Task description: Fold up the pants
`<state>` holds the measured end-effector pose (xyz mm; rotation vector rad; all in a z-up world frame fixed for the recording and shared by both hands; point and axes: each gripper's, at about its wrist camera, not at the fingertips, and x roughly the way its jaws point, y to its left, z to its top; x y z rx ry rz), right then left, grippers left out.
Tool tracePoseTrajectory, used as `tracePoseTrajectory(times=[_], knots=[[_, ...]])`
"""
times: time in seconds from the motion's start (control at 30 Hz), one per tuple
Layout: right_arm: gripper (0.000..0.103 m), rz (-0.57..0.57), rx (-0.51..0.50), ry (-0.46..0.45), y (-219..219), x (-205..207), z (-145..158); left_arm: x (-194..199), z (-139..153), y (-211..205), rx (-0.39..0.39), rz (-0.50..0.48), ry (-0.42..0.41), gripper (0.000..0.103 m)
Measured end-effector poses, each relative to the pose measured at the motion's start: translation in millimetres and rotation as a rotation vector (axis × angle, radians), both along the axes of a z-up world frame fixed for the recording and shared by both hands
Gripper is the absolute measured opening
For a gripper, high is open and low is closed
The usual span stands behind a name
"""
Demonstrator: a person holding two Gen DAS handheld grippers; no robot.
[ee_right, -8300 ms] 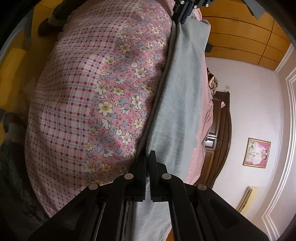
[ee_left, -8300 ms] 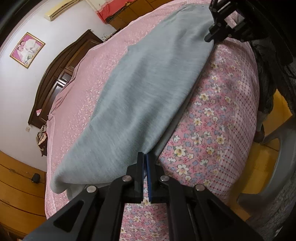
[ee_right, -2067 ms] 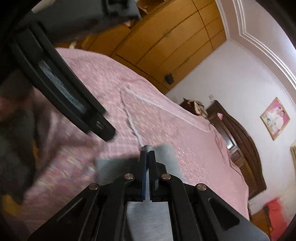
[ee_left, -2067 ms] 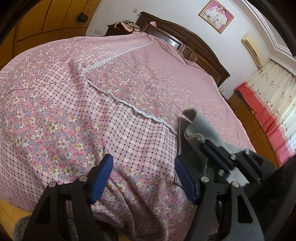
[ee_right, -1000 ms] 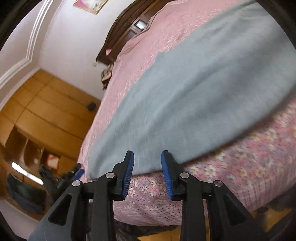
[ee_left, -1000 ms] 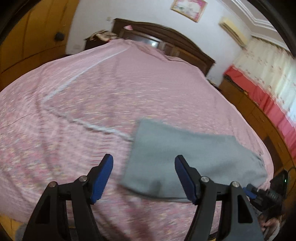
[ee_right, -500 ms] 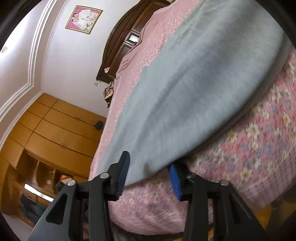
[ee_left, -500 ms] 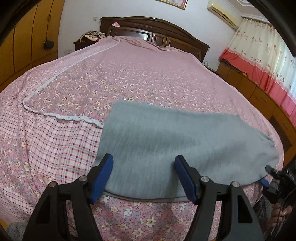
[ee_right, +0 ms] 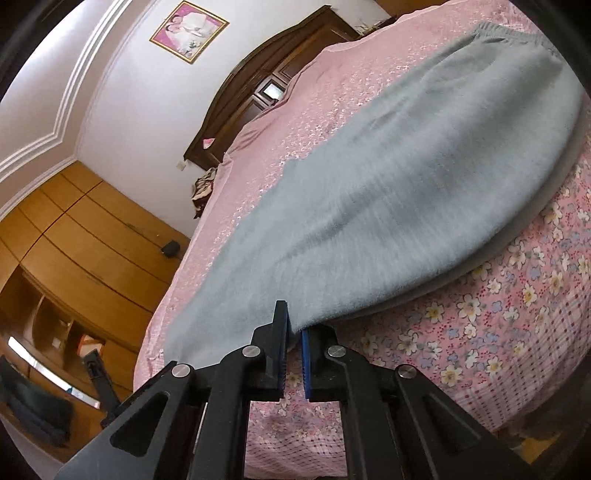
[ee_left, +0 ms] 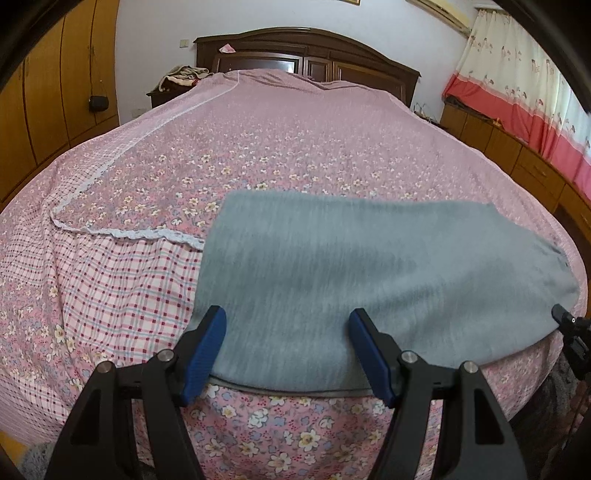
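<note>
Fingers (ee_right: 283,334) of the right gripper (ee_right: 294,338) closing on the near edge of the grey pants (ee_left: 369,280), folded flat on the bed (ee_left: 258,147); left gripper (ee_left: 288,350) open above them; fabric likely soft, light, limp; take corners.

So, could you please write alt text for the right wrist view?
The right claw is closing on the near edge of grey pants, which lie folded on a bed with a pink flowered cover. Behind are a dark wooden headboard and a framed picture.
</note>
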<state>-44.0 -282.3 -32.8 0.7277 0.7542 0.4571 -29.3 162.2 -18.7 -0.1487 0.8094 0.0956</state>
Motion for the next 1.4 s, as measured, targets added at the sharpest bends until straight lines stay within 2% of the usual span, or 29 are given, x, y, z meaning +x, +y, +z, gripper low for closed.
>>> tracePoseTrajectory(times=[0.1,0.17,0.23,0.37,0.5,0.57,0.63,0.77,0.83,0.93,0.97,1.0,1.03,1.1,1.17,1.23,1.3,1.4], knots=[[0.007,-0.008,0.015,-0.004,-2,-1,2,-4,0,2,-0.009,0.003,-0.007,0.072],[0.007,0.0,-0.026,-0.013,0,-2,2,-6,2,4,-0.023,0.005,-0.02,0.072],[0.01,0.008,-0.055,0.014,5,1,-2,-8,4,8,-0.032,0.011,-0.03,0.072],[0.014,-0.014,-0.041,0.066,5,-4,-6,-8,4,11,-0.041,0.016,-0.03,0.072],[0.014,0.094,-0.038,0.137,30,-15,9,-12,17,4,-0.021,-0.007,-0.066,0.072],[0.014,0.179,-0.029,0.09,55,-22,24,-17,32,-18,0.021,-0.048,-0.117,0.072],[0.014,0.289,-0.042,0.006,83,-25,42,-18,45,-47,0.027,-0.103,-0.162,0.073],[0.014,0.32,-0.074,-0.15,107,-13,63,-9,46,-102,0.025,-0.222,-0.167,0.073],[0.014,0.3,-0.074,-0.144,107,3,57,-4,30,-119,0.046,-0.249,-0.133,0.073],[0.014,0.249,-0.08,-0.056,96,19,29,0,-1,-128,0.034,-0.257,-0.05,0.073],[0.014,0.227,-0.1,-0.017,89,18,17,-1,-8,-128,0.037,-0.256,-0.041,0.073],[0.01,0.212,-0.104,0.012,82,19,4,-1,-13,-126,0.039,-0.258,-0.045,0.073],[0.0,0.206,-0.09,0.023,75,18,-6,-4,-15,-125,0.04,-0.262,-0.054,0.073],[0.0,0.209,-0.04,0.026,63,13,-15,-9,-14,-128,0.044,-0.268,-0.048,0.073],[0.0,0.218,-0.055,0.007,61,9,-14,-8,-9,-124,0.022,-0.27,-0.026,0.073],[0.0,0.228,-0.099,-0.024,67,10,-12,-6,2,-108,-0.035,-0.272,-0.011,0.073],[0.0,0.224,-0.108,-0.037,68,10,-14,-3,24,-80,-0.089,-0.239,-0.031,0.073],[0.0,0.222,-0.089,-0.034,68,11,-18,8,51,-31,-0.104,-0.178,-0.082,0.074]])
